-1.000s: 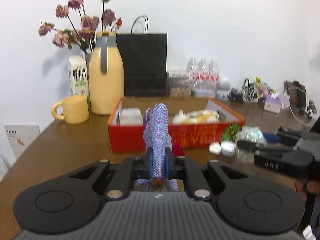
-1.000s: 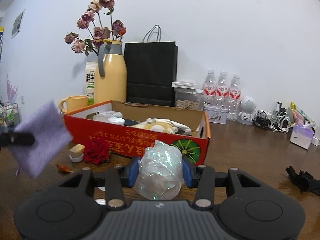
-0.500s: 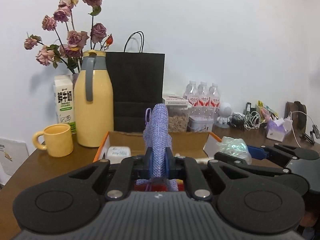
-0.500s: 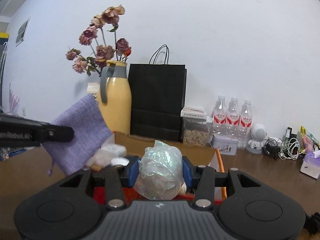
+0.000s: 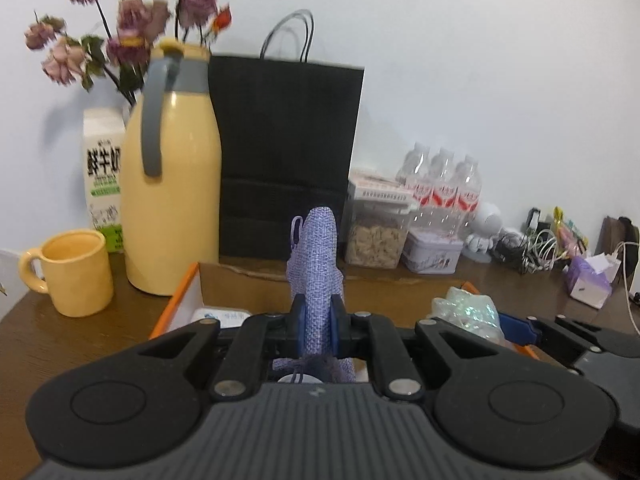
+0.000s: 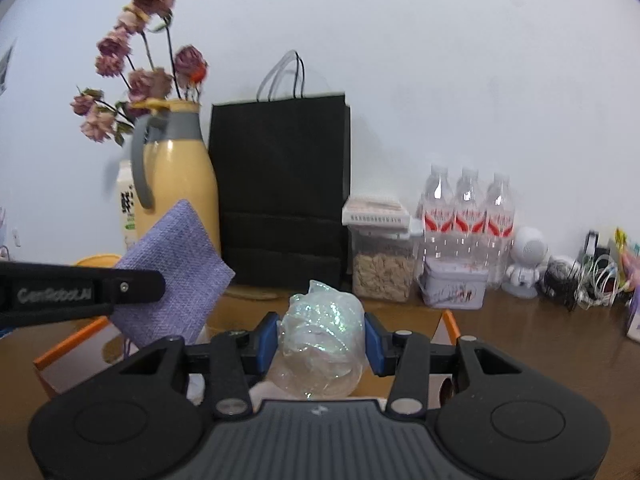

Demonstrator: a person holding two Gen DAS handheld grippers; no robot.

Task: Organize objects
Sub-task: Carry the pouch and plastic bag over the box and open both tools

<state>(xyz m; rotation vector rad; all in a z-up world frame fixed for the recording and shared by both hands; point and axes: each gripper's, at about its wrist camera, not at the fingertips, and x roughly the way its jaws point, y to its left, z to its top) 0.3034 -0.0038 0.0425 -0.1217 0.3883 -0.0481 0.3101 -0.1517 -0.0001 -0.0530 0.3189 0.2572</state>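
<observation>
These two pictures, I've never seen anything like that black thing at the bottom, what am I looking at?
Each picture comes from a camera mounted on a hand-held gripping tool, looking forward along its two fingers. A person carries one in each hand. The left tool is shut on a purple woven pouch. The right tool is shut on a crinkly iridescent plastic wad. Below them is an open orange-edged cardboard box on a brown table, with a yellow jug, yellow mug and black paper bag behind.

Brown wooden table (image 5: pixel 52 332) beneath my jaws, orange-edged cardboard box (image 5: pixel 240 284) directly ahead, yellow mug (image 5: pixel 74 272) and yellow jug (image 5: pixel 172 208) to my left, black bag (image 5: pixel 284 152) beyond.
</observation>
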